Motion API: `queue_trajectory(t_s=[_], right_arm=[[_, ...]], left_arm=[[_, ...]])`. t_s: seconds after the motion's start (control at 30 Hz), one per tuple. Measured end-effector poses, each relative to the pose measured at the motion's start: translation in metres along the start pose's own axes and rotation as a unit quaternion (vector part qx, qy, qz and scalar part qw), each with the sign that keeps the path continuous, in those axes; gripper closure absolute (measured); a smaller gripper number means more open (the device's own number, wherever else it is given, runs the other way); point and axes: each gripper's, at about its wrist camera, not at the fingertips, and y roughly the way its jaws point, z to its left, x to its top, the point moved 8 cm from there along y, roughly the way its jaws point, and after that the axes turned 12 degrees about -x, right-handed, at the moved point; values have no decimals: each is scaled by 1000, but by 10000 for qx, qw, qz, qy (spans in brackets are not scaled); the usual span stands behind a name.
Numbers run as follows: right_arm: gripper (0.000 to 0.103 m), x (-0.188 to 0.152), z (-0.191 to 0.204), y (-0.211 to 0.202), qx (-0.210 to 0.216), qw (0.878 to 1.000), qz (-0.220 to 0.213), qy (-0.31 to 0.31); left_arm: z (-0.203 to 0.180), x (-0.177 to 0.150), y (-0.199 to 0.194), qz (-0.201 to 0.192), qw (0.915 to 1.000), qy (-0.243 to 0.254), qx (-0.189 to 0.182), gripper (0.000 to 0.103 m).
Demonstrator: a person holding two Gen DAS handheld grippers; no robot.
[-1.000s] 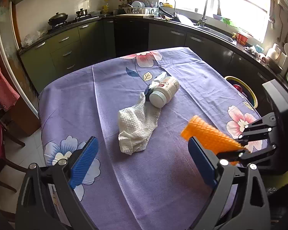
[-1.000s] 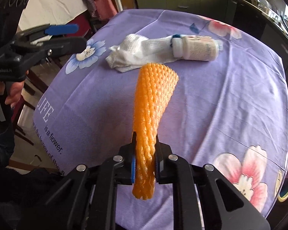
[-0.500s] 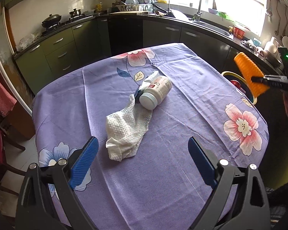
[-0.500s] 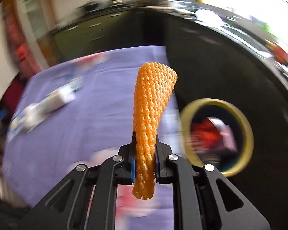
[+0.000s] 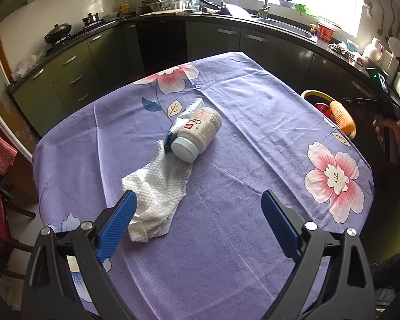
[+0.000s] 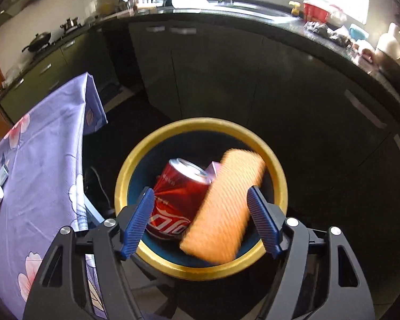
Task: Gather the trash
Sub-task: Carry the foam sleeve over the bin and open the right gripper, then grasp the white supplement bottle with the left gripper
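My right gripper point(image 6: 201, 220) is open above a bin with a yellow rim point(image 6: 173, 268). The orange foam net point(image 6: 224, 206) is free between its jaws, blurred, over the bin beside a red cola can point(image 6: 178, 194). The net point(image 5: 342, 118) and bin point(image 5: 316, 96) also show in the left wrist view past the table's right edge. My left gripper point(image 5: 197, 229) is open and empty over the near side of the table. A crumpled white paper towel point(image 5: 157, 194) lies by its left finger. A white bottle point(image 5: 197, 137) on its side and a wrapper point(image 5: 189, 112) lie beyond.
The table wears a purple flowered cloth point(image 5: 253, 186). Dark kitchen cabinets point(image 6: 226, 74) stand close behind the bin. A counter with a sink point(image 5: 285, 24) and stove point(image 5: 74, 33) runs around the room. The person's hand holds the right gripper's handle point(image 5: 389, 138) at the right.
My right gripper swung from over the table to above the bin and opened, letting go of the orange net. My left gripper moved forward a little toward the paper towel.
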Motion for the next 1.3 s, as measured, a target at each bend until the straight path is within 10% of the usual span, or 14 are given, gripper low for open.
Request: queue_trajectory(t_s=[0.37, 0.83, 1.3], right_arm=[[28, 0, 30, -54, 486, 9977, -444, -186], [27, -14, 68, -76, 835, 9937, -449, -592], [27, -16, 86, -59, 929, 9926, -228, -743]], left_arm=[[1, 24, 32, 122, 9994, 316, -79, 12], [-1, 77, 106, 559, 9849, 1176, -1144, 25], [-9, 72, 133, 885, 9776, 1593, -1052, 30]])
